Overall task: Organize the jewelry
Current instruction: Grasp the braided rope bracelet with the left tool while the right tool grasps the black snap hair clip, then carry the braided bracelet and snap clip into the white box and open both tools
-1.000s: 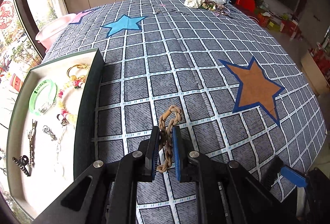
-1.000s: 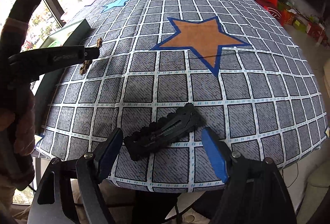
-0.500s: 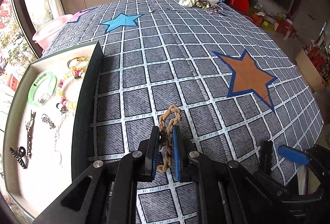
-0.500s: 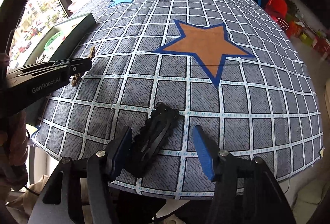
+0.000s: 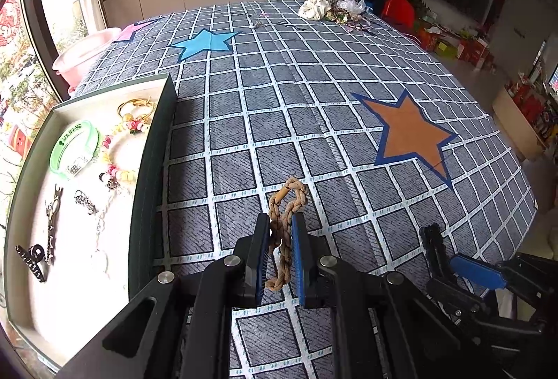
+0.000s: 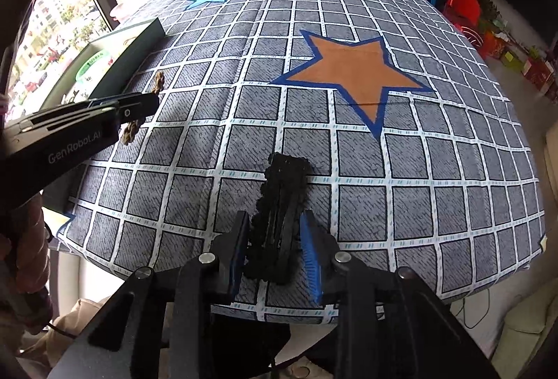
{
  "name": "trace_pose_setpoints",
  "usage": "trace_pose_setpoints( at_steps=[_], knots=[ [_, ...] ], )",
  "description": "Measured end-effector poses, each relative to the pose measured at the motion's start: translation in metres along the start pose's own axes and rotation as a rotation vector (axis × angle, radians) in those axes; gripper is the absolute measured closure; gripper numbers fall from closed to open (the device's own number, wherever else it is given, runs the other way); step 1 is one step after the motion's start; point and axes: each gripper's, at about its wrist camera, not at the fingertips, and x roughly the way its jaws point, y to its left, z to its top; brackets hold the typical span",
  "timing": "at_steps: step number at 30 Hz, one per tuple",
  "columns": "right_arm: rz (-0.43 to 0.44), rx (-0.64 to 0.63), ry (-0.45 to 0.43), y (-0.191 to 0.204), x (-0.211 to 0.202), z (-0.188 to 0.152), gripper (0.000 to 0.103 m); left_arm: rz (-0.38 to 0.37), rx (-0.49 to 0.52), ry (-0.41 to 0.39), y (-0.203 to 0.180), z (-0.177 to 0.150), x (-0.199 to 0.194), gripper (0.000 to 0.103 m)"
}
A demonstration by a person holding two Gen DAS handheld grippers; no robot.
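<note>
Left gripper (image 5: pixel 280 251) clenched on a braided rope bracelet (image 5: pixel 284 225); the bracelet stands between the pads, its loop sticking out past the fingertips, its tail hanging below. It is held just above the table (image 5: pixel 314 121), which wears a grey grid cloth with stars.

Right gripper (image 6: pixel 275 244): jaws have just been closing around a black hair clip (image 6: pixel 280 218). The clip lies on the cloth near the table's front edge, lengthwise between the blue pads. Left pad looks to touch its scalloped edge; on the right a thin gap seems to show. Cannot tell if it is gripped yet.

Tray (image 5: pixel 151 149) sits at the left edge of the table, dark walls, white floor. In it: a green bangle (image 5: pixel 73 149), a bead bracelet (image 5: pixel 118 149), a gold ring-shaped piece (image 5: pixel 134 105), small metal clips, a black clip (image 5: pixel 31 257).

Orange star (image 5: pixel 411 131) right of the left gripper; blue star (image 5: pixel 204 44) farther back. Heap of unsorted pieces (image 5: pixel 334 9) at the far edge. Pink basin (image 5: pixel 82 54) beyond the table's left corner.
</note>
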Motion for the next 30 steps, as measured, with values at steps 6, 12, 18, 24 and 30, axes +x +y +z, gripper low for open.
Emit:
trace_pose_setpoints(
  at_steps=[6, 12, 18, 24, 30],
  knots=[
    [0.048, 0.016, -0.04, -0.002, -0.01, 0.009, 0.071, 0.006, -0.001, -0.02, 0.003, 0.004, -0.009, 0.083],
    [0.087, 0.019, -0.068, -0.001, -0.017, 0.024, 0.071, 0.011, -0.006, -0.048, 0.007, 0.008, -0.021, 0.083],
    [0.115, 0.012, -0.091, 0.004, -0.024, 0.039, 0.071, 0.016, -0.025, -0.074, 0.019, 0.01, -0.033, 0.083],
    [0.154, -0.036, -0.111, 0.024, -0.028, 0.056, 0.071, 0.037, -0.063, -0.107, 0.043, 0.009, -0.05, 0.083],
    [0.221, -0.117, -0.118, 0.061, -0.027, 0.076, 0.071, 0.089, -0.126, -0.115, 0.081, -0.001, -0.063, 0.083]
  ],
)
